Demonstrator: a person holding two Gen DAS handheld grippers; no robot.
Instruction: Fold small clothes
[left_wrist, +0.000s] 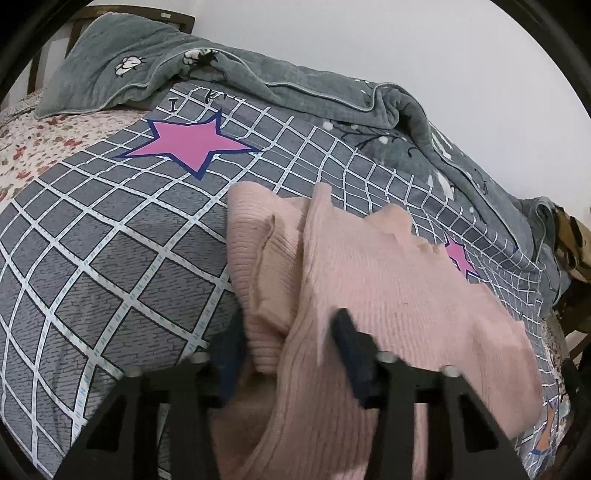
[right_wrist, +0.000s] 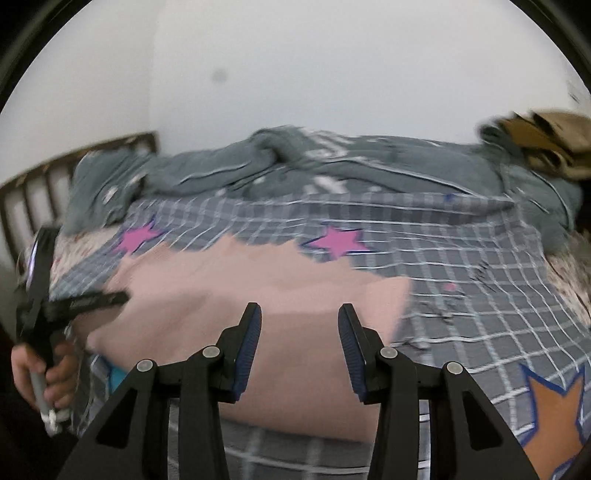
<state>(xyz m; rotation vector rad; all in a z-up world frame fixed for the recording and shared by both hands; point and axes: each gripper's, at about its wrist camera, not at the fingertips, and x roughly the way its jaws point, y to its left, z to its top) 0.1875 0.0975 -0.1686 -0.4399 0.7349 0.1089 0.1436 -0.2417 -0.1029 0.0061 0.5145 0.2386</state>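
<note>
A pink ribbed knit garment (left_wrist: 388, 280) lies bunched on the bed, with one thick fold standing up. In the left wrist view that fold fills the gap of my left gripper (left_wrist: 290, 317), which is shut on it; cloth drapes over the right finger and half hides the left one. In the right wrist view the same garment (right_wrist: 258, 280) spreads flat and blurred below my right gripper (right_wrist: 299, 308), which hovers above it, open, with nothing between its fingers. The left gripper (right_wrist: 118, 295) reaches the garment's left edge, held by a hand (right_wrist: 37, 373).
The bed cover (left_wrist: 110, 258) is grey with a white grid and pink stars. A rumpled grey-green blanket (left_wrist: 295, 88) runs along the far side by the wall. A floral sheet (left_wrist: 37, 147) shows at the left, a wooden headboard (right_wrist: 37, 177) beyond it, and brown cloth (right_wrist: 554, 140) at the far right.
</note>
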